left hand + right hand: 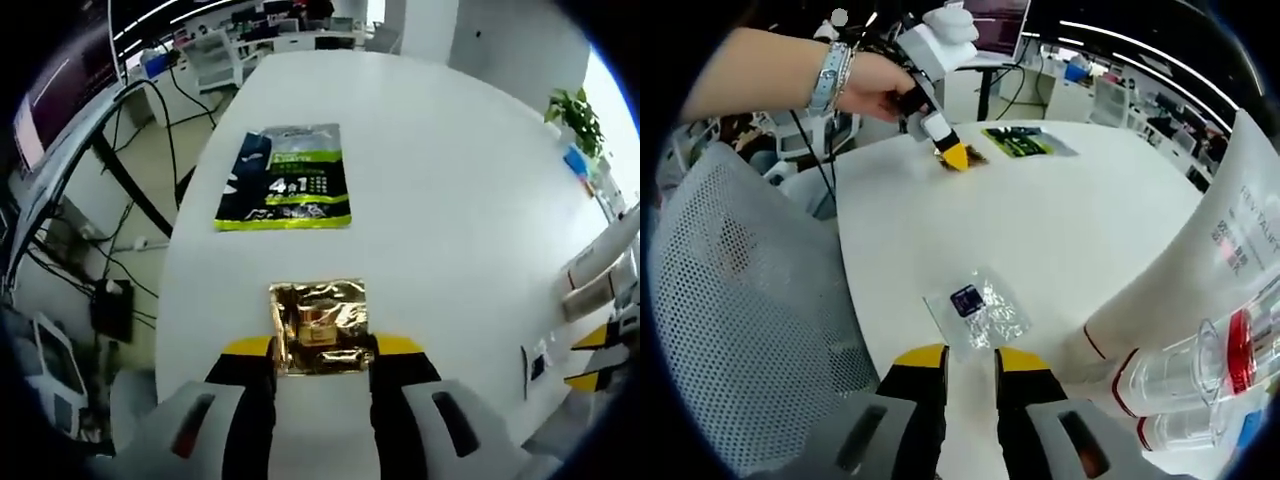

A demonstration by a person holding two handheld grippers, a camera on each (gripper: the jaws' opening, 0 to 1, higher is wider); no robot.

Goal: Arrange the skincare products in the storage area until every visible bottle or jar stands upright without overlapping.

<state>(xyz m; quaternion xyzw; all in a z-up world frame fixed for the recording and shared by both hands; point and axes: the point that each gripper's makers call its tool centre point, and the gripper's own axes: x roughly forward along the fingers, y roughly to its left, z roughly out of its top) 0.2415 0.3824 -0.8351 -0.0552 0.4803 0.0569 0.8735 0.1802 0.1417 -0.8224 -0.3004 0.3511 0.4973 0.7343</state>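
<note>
Gold foil sachet [319, 327] flat on the white table [450, 200], pinched between the yellow-tipped jaws of the left gripper [321, 346], with a green-and-black packet [285, 177] lying well beyond it. Clear sachet with a dark square [976, 307] just ahead of the right gripper [971, 359], jaws narrowly parted and apparently gripping nothing. White tube [1200, 270] and clear red-banded bottles [1200, 375] (partly cut off) close beside, mesh chair [730, 300] at the table edge.

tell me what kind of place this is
Probably an open-plan office or lab: a large white table in front, rows of white desks with monitors behind, a grey mesh office chair alongside, and long ceiling strip lights overhead.
</note>
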